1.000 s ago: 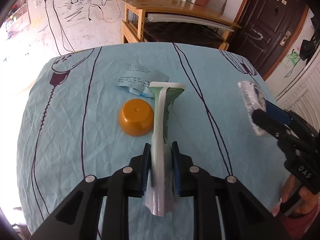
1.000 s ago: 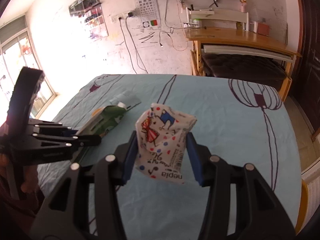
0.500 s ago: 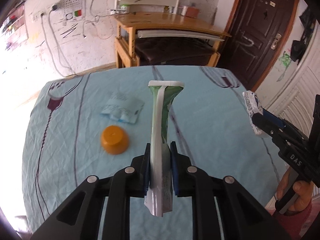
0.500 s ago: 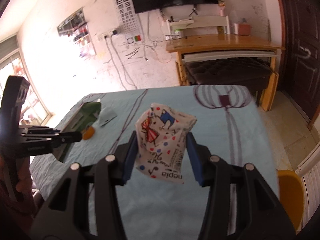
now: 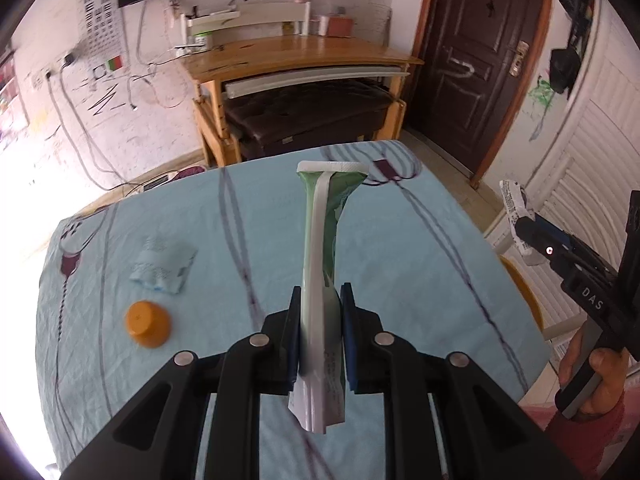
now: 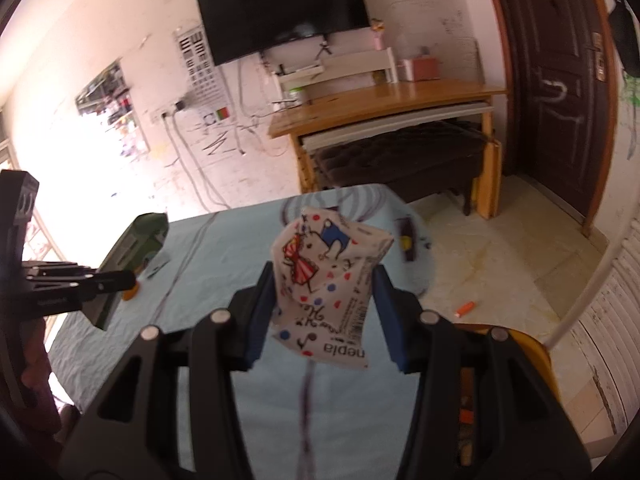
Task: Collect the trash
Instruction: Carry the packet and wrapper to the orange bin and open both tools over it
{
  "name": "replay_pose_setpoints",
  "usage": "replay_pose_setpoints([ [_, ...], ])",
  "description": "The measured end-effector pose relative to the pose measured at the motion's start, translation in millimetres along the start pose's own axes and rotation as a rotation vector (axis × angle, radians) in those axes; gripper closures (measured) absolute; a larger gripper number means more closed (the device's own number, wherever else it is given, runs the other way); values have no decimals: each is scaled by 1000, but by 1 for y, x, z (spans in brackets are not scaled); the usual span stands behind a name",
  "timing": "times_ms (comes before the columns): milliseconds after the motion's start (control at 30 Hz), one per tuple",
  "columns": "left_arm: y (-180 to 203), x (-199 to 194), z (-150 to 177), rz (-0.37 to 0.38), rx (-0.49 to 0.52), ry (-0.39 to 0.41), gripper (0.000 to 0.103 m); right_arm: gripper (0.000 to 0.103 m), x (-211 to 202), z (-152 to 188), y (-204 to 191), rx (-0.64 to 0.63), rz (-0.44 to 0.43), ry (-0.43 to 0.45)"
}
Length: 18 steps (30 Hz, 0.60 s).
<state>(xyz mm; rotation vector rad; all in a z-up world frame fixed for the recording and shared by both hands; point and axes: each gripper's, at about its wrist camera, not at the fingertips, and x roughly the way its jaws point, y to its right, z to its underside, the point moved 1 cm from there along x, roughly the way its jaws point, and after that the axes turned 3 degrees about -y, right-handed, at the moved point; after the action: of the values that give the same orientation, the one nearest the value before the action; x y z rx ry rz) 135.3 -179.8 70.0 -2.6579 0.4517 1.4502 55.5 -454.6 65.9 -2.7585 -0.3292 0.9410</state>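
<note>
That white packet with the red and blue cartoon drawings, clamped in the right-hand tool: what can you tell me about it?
The white crinkled plastic packet looks like a soft, partly squashed tissue pack. It is printed with red and blue dots, a cartoon figure in a red striped dress, a barcode and the word "nepia", which reads upside down. The right gripper pinches its sides between blue pads, holding it in the air above the light blue tablecloth. Nothing else touches it.
</note>
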Motion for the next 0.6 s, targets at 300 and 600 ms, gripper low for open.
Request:
replay_pose_setpoints([
  [300, 83, 5, -15, 79, 113, 2, 90, 57, -22, 12, 67, 92, 72, 14],
  [600, 167, 16, -9, 174, 251, -49, 90, 56, -12, 35, 120, 153, 120, -90],
])
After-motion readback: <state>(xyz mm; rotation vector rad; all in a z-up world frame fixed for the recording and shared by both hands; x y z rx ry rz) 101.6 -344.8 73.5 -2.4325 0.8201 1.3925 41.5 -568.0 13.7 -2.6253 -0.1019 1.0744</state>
